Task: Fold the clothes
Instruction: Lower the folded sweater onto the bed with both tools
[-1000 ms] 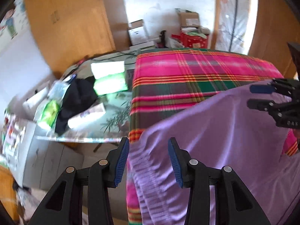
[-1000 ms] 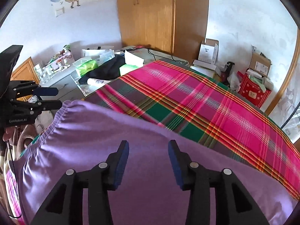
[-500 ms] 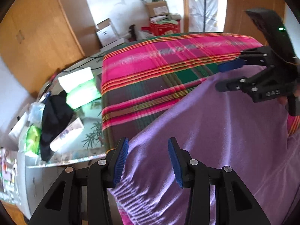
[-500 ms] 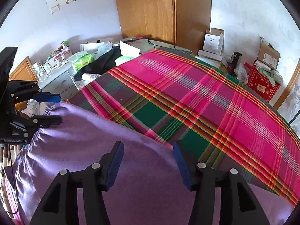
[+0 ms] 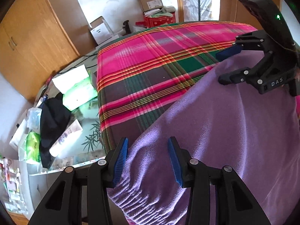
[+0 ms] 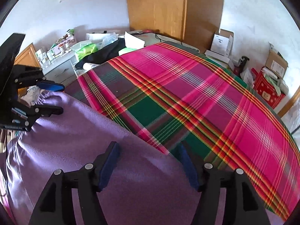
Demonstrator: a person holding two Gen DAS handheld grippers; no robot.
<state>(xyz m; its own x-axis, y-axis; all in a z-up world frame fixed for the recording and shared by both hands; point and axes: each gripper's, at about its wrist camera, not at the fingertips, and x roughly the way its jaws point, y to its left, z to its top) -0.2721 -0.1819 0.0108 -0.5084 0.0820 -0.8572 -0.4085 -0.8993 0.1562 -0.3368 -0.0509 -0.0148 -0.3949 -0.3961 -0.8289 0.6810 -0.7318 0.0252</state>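
A purple garment (image 5: pixel 234 131) (image 6: pixel 84 150) with a gathered elastic waistband (image 5: pixel 131 200) lies over the near part of a pink and green plaid cover (image 5: pixel 150 56) (image 6: pixel 187 93). My left gripper (image 5: pixel 148 161) is open and hovers over the waistband end, with cloth under its blue pads (image 5: pixel 121 159). From the right wrist view, the left gripper (image 6: pixel 61 99) sits at the garment's left edge with its jaws apart. My right gripper (image 6: pixel 149 161) is open wide above the garment's far edge. In the left wrist view, this right gripper (image 5: pixel 220 67) straddles that edge.
A glass-topped side table (image 5: pixel 88 131) left of the cover carries a black cloth (image 5: pixel 52 116), green packs (image 5: pixel 78 91) and a tube. A wooden wardrobe (image 6: pixel 168 7) stands behind. Cardboard boxes (image 6: pixel 223 41) and a red box (image 6: pixel 268 91) sit on the floor beyond.
Both grippers have swung across the garment, and more of the plaid cover now shows beyond its edge. The right gripper's jaws have spread wider. The left gripper's jaws stay apart.
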